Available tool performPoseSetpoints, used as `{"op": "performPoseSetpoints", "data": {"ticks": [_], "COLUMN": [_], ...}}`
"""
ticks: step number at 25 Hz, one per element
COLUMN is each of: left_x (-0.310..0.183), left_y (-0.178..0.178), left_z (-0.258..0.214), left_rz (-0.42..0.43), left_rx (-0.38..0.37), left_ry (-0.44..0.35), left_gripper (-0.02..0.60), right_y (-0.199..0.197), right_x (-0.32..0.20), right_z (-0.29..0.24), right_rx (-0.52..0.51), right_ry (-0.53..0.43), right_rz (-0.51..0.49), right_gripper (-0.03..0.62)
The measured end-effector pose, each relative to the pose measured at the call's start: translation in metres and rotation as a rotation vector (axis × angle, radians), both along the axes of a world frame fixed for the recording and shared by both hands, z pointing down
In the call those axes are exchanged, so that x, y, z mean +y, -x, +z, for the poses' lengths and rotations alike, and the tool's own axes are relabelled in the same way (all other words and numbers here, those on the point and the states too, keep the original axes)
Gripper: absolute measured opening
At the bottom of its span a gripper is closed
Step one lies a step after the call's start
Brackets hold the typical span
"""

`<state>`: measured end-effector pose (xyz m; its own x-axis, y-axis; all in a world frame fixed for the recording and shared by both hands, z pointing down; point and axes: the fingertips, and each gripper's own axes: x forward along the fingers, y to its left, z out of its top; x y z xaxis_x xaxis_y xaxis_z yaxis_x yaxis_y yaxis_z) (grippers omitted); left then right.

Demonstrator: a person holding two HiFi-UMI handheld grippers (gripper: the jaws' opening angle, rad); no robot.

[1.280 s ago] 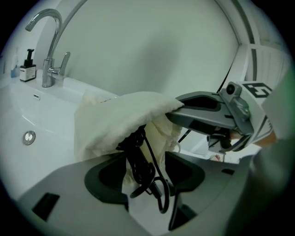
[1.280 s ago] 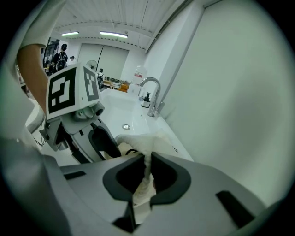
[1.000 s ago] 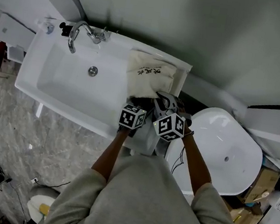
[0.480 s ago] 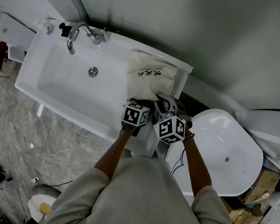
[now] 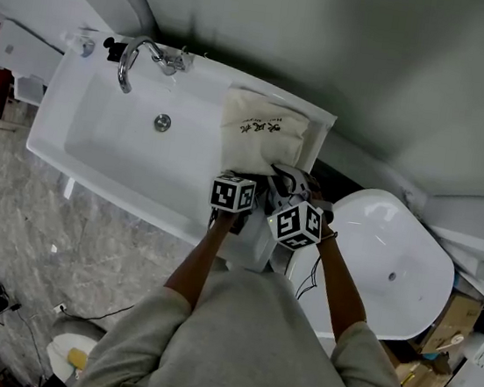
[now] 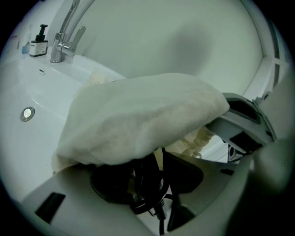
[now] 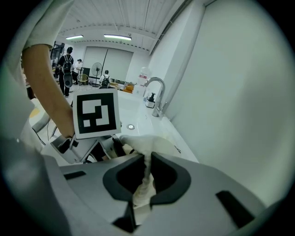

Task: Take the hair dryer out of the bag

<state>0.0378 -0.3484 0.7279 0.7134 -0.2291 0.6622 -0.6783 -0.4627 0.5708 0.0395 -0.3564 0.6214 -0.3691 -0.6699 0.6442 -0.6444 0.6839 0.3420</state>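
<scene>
wall (image 5: 333,41): pale grey; floor (image 5: 67,245): grey marble; sink (image 5: 99,138): white, chrome faucet (image 5: 165,63); ceiling lights (image 7: 117,36): on

White rectangular sink (image 5: 81,136) with round drain (image 5: 162,122), chrome gooseneck faucet (image 5: 136,59) at its back rim, dark pump bottle (image 5: 113,45) just beside that; white oval basin (image 5: 392,261) to the right; grey marbled floor (image 5: 16,229); distant people (image 7: 68,64) under ceiling strip lights (image 7: 117,37).

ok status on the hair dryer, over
Left gripper shut on black cord under the bag. Right gripper shut on bag edge. Hair dryer body not in view, presumably inside.
</scene>
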Motion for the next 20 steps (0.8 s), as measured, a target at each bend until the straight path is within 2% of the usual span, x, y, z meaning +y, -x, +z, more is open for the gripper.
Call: {"op": "performPoseSetpoints", "data": {"ticks": [9,13,20], "left_x": [0.002,0.016,0.049], "left_y": [0.011,0.02,0.043], "left_z": [-0.006,-0.016,-0.03], "left_rz": [0.007,0.007,0.05], "left_rx": [0.051,0.078,0.077], "left_ry": [0.054,0.061,0.063], "left_gripper": [0.189,0.183,0.179], "right_y": [-0.002,-0.005,-0.004], "right_x": [-0.006,-0.013,-0.016], "right_z": [0.003,0.0,0.0], "right_rx": [-0.007,-0.019,-0.017], "right_ry": [0.012,0.004,0.005], "right_rz": [0.006,0.028,0.029], "right_gripper": [0.026,0.023,0.023]}}
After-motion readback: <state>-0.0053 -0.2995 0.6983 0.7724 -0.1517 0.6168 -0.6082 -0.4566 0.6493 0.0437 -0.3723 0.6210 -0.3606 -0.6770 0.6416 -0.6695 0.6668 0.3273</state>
